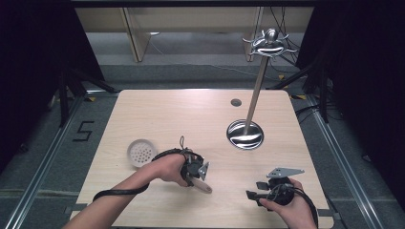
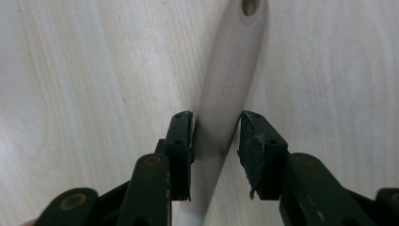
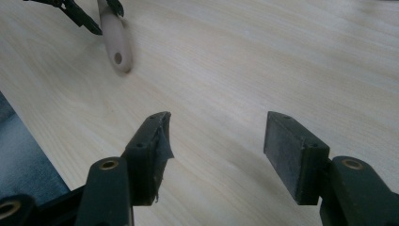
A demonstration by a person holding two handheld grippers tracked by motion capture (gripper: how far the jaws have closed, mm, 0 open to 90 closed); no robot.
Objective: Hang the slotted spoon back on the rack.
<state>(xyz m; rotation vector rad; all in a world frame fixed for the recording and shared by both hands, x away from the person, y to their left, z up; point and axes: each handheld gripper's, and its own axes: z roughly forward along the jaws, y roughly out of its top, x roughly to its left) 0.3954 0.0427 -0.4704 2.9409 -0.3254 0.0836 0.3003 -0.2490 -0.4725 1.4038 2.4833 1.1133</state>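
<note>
Steel stand (image 1: 245, 134) well apart from skimmer handle (image 2: 225, 89).

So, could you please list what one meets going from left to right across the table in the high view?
Perforated round strainer head → left gripper over the beige handle → right gripper; farther back, the steel stand's base.

A large dark numeral "5" (image 1: 84, 130) is marked on the grey floor at the left of the high view, just beside the left edge of the tabletop (image 1: 157, 109). In the left gripper view, raised lettering runs lengthwise along the pale handle (image 2: 230, 70) in the upper middle of the frame; it is moulded in the handle's own colour and too faint to read with certainty.
</note>
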